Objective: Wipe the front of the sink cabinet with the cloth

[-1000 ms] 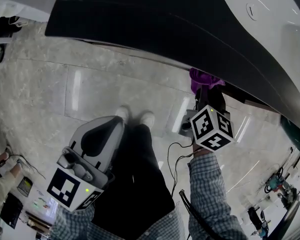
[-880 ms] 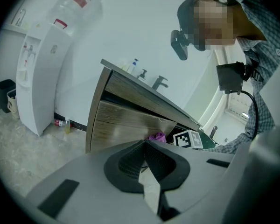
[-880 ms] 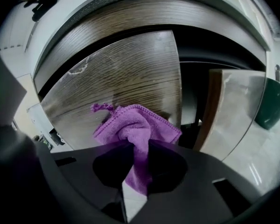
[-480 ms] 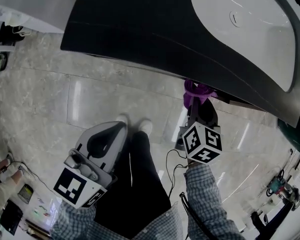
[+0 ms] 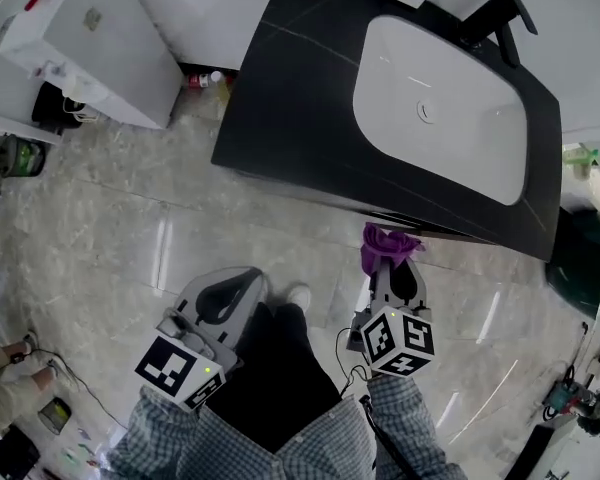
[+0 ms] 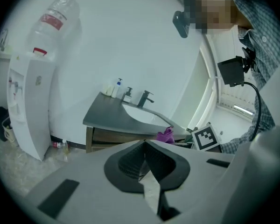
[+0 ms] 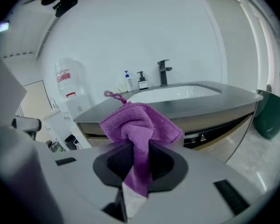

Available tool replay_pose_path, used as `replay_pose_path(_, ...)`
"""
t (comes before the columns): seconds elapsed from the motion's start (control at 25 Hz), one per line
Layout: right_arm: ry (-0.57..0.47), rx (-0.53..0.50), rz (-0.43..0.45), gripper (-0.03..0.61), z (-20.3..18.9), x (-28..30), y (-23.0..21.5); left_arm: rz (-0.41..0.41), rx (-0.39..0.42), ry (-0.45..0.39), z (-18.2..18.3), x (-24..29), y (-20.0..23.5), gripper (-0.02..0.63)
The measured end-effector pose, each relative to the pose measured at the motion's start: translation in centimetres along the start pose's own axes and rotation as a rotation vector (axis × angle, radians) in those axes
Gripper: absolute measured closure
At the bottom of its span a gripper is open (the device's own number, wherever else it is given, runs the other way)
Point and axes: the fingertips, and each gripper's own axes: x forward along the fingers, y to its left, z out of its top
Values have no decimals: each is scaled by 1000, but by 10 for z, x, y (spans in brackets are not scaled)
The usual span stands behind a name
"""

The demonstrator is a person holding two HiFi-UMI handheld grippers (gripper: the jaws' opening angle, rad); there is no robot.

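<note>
Cloth: purple cloth [image 7: 139,125], bunched into a wad, pinched at its lower end and standing up above the jaws; a small hanging loop is seen at its top.
Right gripper: right gripper [image 7: 136,174] closed on the cloth, with the jaws clamped on the fabric. In the head view it [image 5: 388,268] is held low, just in front of the edge of the surface [image 5: 300,118], with the cloth [image 5: 384,242] leading.
Left gripper: left gripper [image 6: 147,164] with jaws together and nothing between them. In the head view it [image 5: 225,298] is held down beside the person's leg, well apart from the cabinet.
Cabinet front: sink cabinet front [image 7: 214,127] seen in the right gripper view as a dark band under the overhanging surface. It is almost wholly hidden beneath the surface in the head view.
Contact: none seen; the cloth is judged to be near the front but apart from it.
Step in hand: approach with the cloth; wiping is judged not yet begun.
Next move: the right gripper is to be brought lower and forward, under the overhang, until the wad is pressed against the front. Side-to-side strokes are to follow.
Caution: only a small face of the bunched cloth is offered, so firm pressure and overlapping passes are judged necessary.
</note>
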Motion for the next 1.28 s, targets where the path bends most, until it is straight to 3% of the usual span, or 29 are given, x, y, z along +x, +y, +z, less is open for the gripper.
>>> replay_pose_path(0.2, -47, -24, 31, 505, 34, -47, 25, 3, 49, -22, 35, -35, -20, 603)
replay_pose_path(0.48, -78, -28, 43, 505, 53, -104, 52, -18, 82, -67, 65, -78, -39, 603)
replay_pose_path(0.92, -137, 11, 32, 505, 41, -168, 56, -66, 137, -71, 57, -105, -78, 603)
replay_pose_path(1.28, -144, -6, 94, 505, 15, -221, 28, -51, 143, -101, 29, -121, -152, 602)
